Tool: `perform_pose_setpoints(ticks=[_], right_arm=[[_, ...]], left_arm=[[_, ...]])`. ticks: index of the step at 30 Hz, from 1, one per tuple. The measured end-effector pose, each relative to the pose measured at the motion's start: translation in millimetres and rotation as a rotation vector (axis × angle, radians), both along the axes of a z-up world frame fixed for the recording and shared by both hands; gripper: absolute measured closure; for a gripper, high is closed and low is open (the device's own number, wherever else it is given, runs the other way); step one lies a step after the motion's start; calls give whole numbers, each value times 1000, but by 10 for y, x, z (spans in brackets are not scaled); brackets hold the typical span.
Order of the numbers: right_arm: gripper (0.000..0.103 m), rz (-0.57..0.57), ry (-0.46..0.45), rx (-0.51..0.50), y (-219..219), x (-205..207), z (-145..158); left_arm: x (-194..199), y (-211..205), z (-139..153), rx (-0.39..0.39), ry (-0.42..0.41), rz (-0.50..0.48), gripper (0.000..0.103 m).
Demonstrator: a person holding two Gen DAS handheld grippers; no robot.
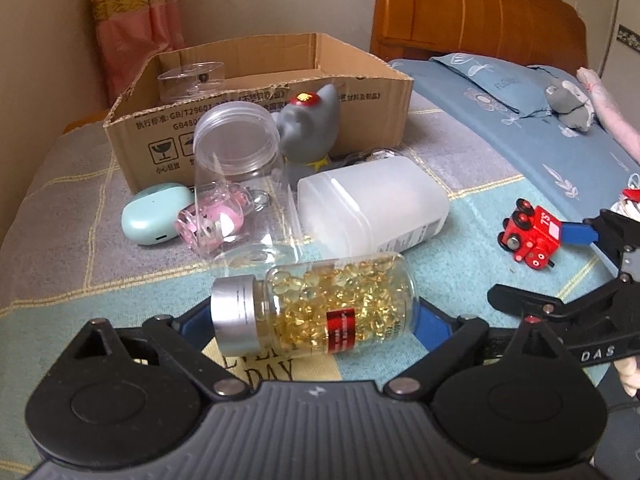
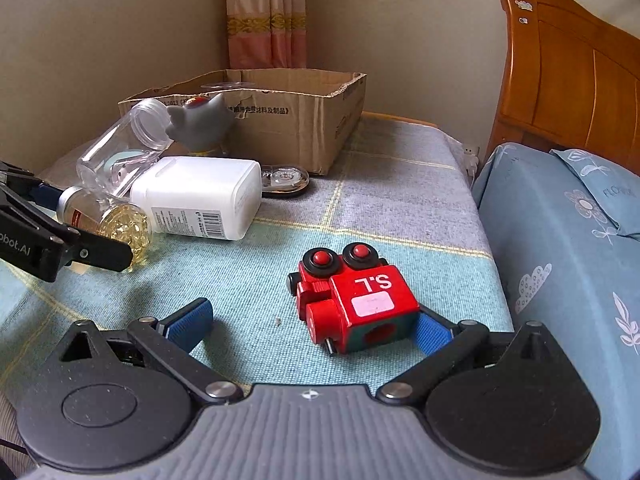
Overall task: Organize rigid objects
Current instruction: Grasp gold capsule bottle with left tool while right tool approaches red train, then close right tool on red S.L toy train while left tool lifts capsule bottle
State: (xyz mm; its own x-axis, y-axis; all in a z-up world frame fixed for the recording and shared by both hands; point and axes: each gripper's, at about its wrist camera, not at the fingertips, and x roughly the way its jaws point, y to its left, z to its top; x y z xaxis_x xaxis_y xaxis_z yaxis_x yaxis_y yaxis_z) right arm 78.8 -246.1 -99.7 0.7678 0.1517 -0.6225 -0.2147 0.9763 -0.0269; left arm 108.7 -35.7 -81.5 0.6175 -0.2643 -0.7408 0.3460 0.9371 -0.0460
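A clear bottle of yellow capsules (image 1: pixel 320 304) with a silver cap lies on its side between the pads of my left gripper (image 1: pixel 304 320), which stands wide open around it; the bottle also shows in the right wrist view (image 2: pixel 108 216). A red toy train (image 2: pixel 352 300) lies on the blanket between the blue pads of my right gripper (image 2: pixel 312 324), which is open, with its right pad close beside the train. The train also shows in the left wrist view (image 1: pixel 530 234). An open cardboard box (image 1: pixel 256 92) stands at the back.
Before the box lie a clear open jar (image 1: pixel 240 168), a white bottle (image 1: pixel 372 204), a grey toy (image 1: pixel 310 124), a mint case (image 1: pixel 154 212), a pink keychain (image 1: pixel 216 220) and a tape dispenser (image 2: pixel 284 178). A wooden headboard (image 2: pixel 568 76) and blue pillow (image 2: pixel 560 248) are to the right.
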Motion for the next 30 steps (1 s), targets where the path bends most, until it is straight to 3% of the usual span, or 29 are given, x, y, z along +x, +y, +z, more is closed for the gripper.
perform_pose_setpoints(ticks=[8,14,24,27,30], right_arm=[[0,16,22,-1,50,16,19],[0,144,60,-13,274,-55,45],[0,61,65,-4,232,90,64],[5,59,62,-5,232,131,69],[16,59,54,-14,253,147,81]], left_arm=[[-217,306,14,69,-1,-57,7],[-315,445,32,86,3,-28,6],[-258,402,25,44,4,65,6],[-256,388,21,49,5,72,6],[-259,366,9,60,3,78,6]])
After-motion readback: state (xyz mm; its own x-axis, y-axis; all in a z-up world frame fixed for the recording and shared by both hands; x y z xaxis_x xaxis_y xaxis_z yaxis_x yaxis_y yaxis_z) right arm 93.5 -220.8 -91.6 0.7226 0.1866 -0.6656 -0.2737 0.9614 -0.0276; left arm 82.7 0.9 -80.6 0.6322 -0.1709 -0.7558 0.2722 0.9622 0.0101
